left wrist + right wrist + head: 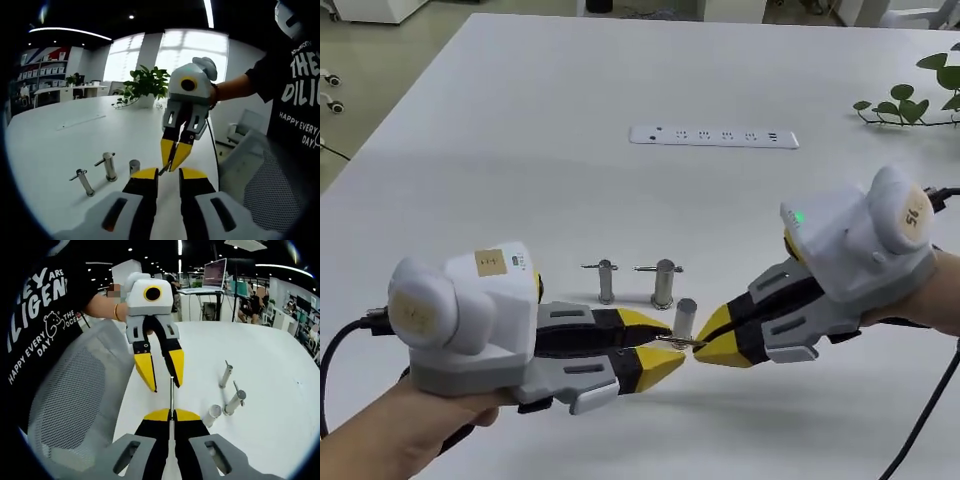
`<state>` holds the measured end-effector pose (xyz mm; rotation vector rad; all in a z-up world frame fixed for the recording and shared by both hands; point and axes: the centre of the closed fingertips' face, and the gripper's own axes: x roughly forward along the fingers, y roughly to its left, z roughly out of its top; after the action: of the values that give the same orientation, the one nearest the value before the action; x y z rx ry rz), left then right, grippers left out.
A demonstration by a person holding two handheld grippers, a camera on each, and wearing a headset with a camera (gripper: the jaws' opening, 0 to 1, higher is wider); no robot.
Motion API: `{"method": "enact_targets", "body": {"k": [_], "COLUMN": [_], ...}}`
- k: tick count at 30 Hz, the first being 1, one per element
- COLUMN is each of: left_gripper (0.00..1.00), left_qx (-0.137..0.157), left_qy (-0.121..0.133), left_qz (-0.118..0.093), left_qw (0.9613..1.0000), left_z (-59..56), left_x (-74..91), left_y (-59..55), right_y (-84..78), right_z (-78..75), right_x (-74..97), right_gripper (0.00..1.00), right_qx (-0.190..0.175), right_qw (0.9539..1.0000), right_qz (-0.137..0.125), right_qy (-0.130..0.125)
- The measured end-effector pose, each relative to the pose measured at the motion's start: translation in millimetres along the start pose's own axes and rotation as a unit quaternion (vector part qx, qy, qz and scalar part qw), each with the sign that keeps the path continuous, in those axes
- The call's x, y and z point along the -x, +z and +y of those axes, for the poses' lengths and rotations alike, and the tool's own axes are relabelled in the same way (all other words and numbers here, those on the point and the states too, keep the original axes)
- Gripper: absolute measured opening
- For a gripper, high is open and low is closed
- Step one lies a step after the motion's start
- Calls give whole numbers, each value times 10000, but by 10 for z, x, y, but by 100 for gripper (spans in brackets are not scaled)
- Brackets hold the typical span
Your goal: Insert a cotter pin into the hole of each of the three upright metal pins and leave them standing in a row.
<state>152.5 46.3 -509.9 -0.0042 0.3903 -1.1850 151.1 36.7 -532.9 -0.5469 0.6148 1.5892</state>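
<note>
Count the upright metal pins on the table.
3. Left pin and middle pin stand side by side, cotter pins through them; bare third pin stands right of them, nearest the camera.

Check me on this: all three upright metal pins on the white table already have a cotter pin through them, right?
Not all three. The left pin and the middle pin each carry one; the nearest pin has none yet. The head view shows it.
</note>
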Motion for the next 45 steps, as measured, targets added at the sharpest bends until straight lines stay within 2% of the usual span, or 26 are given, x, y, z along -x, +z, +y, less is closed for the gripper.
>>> {"method": "enact_targets", "body": {"k": [6, 9, 11, 19, 24, 29, 38, 45], "left_gripper": [20, 21, 21, 21, 21, 21, 21, 18], "left_qx": [8, -160, -204, -319, -319, -338, -262, -127], "left_qy": [288, 531, 604, 1022, 1308, 1413, 1680, 1732], "left_qz": [46, 184, 222, 320, 446, 628, 792, 874], "left_qw": [9996, 9983, 9977, 9937, 9899, 9874, 9823, 9809], "left_z": [95, 168, 191, 338, 459, 502, 625, 666], "left_x": [-17, -41, -62, -188, -267, -342, -472, -565], "left_y": [-57, -111, -131, -168, -227, -300, -389, -459], "right_y": [-120, -180, -221, -393, -488, -558, -620, -610], "right_z": [-111, -147, -171, -275, -359, -419, -518, -531], "right_x": [50, 70, 80, 108, 127, 134, 110, 110], "right_gripper": [0, 0, 0, 0, 0, 0, 0, 0], "right_qx": [-43, -27, -43, -114, -149, -161, -125, -113], "right_qw": [9994, 9990, 9986, 9964, 9950, 9939, 9931, 9935], "right_qz": [203, 291, 339, 581, 666, 751, 782, 727], "right_qy": [-265, -343, -399, -602, -723, -796, -869, -865]}}
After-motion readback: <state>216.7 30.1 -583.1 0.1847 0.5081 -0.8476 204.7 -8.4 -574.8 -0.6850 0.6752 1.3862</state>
